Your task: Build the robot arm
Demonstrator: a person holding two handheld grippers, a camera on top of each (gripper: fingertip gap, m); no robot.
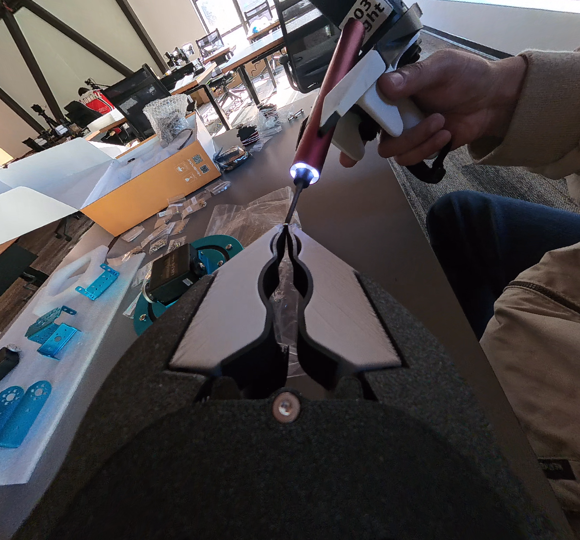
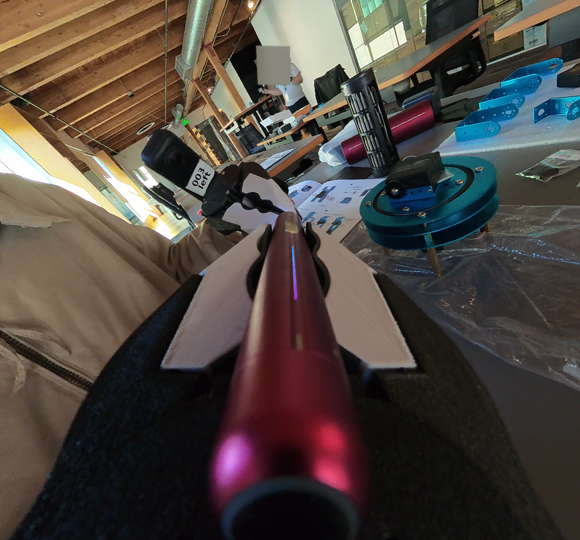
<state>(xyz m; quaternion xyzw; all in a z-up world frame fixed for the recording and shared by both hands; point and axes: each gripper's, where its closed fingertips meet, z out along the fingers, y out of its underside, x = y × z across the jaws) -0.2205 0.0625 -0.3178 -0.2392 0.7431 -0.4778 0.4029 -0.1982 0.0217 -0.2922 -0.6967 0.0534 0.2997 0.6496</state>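
My right gripper (image 2: 288,230) is shut on a red electric screwdriver (image 2: 282,336) that lies along its fingers. In the left wrist view the right gripper (image 1: 326,126) holds the screwdriver (image 1: 329,92) tilted down, its ring light (image 1: 304,172) lit. The black bit (image 1: 293,202) comes down onto the pinched tips of my left gripper (image 1: 286,230). A tiny bright metal piece (image 1: 286,225) sits there, too small to identify. In the right wrist view the left gripper (image 2: 270,198) is just beyond the screwdriver's nose, its tips hidden.
A teal round base (image 2: 433,220) carrying a black servo (image 2: 417,167) stands on clear plastic sheet (image 2: 470,289); it also shows in the left wrist view (image 1: 226,242). Blue brackets (image 1: 53,333), small part bags (image 1: 175,208), an orange box (image 1: 150,186), a black bit holder (image 2: 368,126) and a booklet (image 2: 329,198) lie around. Left tips to right tips: about 6 cm.
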